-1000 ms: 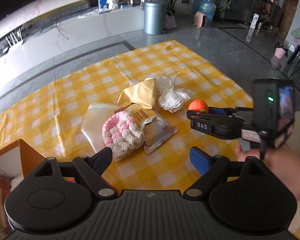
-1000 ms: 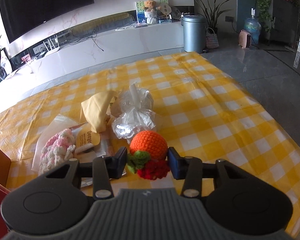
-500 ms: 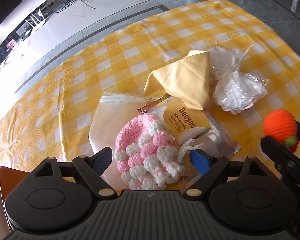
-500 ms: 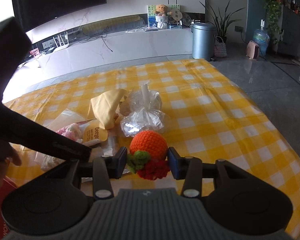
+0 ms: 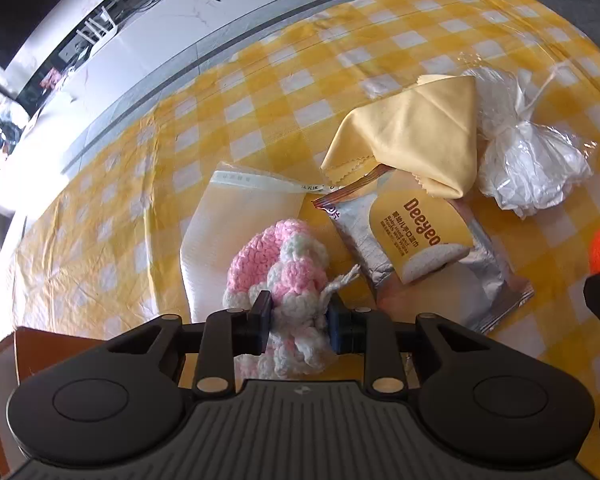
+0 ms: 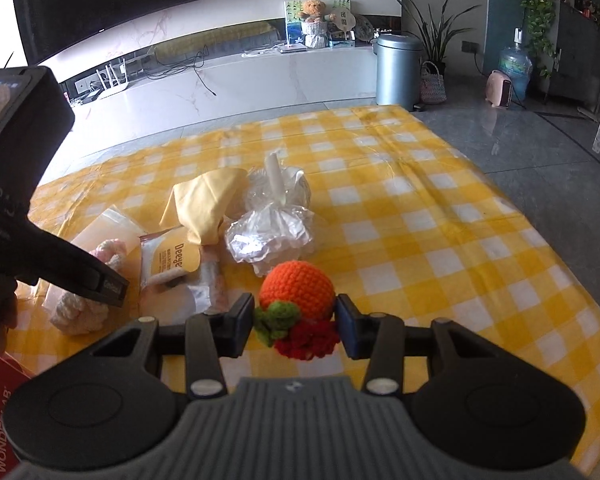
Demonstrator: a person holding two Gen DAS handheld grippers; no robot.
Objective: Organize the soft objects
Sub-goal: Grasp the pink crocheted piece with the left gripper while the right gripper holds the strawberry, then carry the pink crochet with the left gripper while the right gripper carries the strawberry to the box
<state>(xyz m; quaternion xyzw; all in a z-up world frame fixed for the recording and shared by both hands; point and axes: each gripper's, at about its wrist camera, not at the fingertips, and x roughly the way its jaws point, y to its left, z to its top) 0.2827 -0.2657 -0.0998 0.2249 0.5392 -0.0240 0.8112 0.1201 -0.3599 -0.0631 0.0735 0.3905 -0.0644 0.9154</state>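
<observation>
Pink-and-white crochet piece sits pinched between the fingers of my left gripper, lying partly on a pale flat pouch toward the near left edge of the tabletop. Orange crochet ball with green and red bits is clamped in my right gripper, low over the near edge. Just right of the pink piece lies a foil Deeyeo wipes pack, touching the pouch's corner. Folded yellow cloth overlaps the pack's far end. Clear plastic bundle sits beside the cloth on its right, touching it. Yellow-checked cover spreads over the whole tabletop. Orange box sits at the near left corner.
</observation>
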